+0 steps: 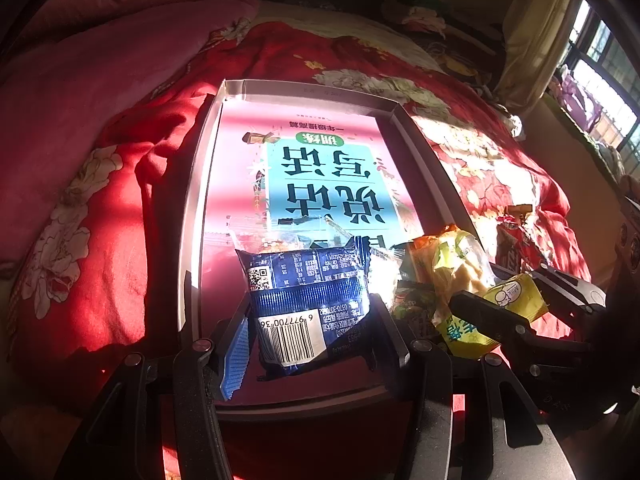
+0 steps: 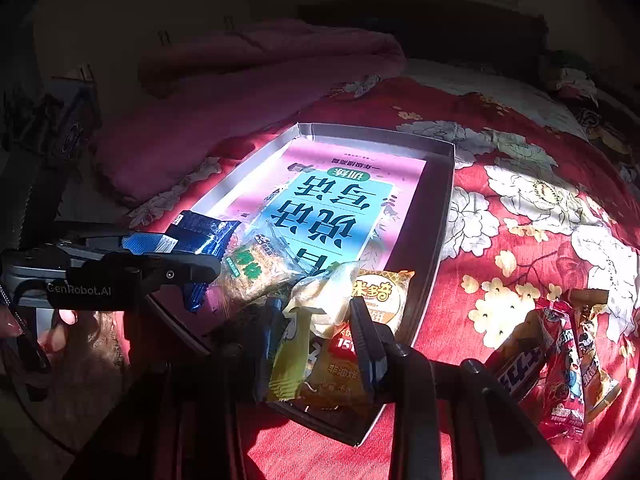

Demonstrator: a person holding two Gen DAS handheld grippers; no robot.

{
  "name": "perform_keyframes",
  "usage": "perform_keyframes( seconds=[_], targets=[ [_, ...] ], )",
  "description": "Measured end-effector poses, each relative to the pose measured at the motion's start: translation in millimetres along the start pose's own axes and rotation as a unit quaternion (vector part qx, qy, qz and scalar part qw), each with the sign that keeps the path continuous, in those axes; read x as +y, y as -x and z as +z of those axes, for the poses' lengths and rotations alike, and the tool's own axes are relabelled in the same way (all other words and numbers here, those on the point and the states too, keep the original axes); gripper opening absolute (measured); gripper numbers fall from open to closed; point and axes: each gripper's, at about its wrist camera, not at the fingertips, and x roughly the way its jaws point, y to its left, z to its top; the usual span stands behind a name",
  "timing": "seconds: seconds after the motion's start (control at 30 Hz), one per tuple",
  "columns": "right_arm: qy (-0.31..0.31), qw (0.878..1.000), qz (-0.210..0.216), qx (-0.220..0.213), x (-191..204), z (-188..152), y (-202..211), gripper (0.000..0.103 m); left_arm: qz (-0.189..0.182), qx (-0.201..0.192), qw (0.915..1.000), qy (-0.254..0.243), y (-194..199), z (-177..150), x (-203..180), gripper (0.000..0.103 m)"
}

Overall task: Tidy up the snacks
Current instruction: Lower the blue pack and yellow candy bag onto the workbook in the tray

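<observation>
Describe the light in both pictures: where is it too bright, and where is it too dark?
Left wrist view: hard sunlight whitens the box rim and the book cover; the gripper bodies at the bottom stay black. Right wrist view: the bedspread glows red, the left third is deep shadow, and the fisheye bends the box edges.

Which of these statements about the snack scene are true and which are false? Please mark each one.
1. The left tongs hold a blue packet. True.
2. The box sits on a bare wooden table. False: it lies on a red floral blanket.
3. The right tongs hold a yellow packet. True.
4. All snacks are already in the box. False: several red snack sticks lie on the blanket beside it.
5. A printed cover with large characters lies inside the box. True.
</observation>
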Motion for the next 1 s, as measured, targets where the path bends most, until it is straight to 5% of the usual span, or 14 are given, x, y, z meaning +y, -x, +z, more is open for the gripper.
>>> perform_keyframes(
  seconds=[1.0],
  targets=[
    [-0.009, 1.0, -0.005, -0.006, 0, -1, 14, 0.04, 0.007, -0.017, 0.9998, -0.012, 5, 3, -3, 0.056]
  ],
)
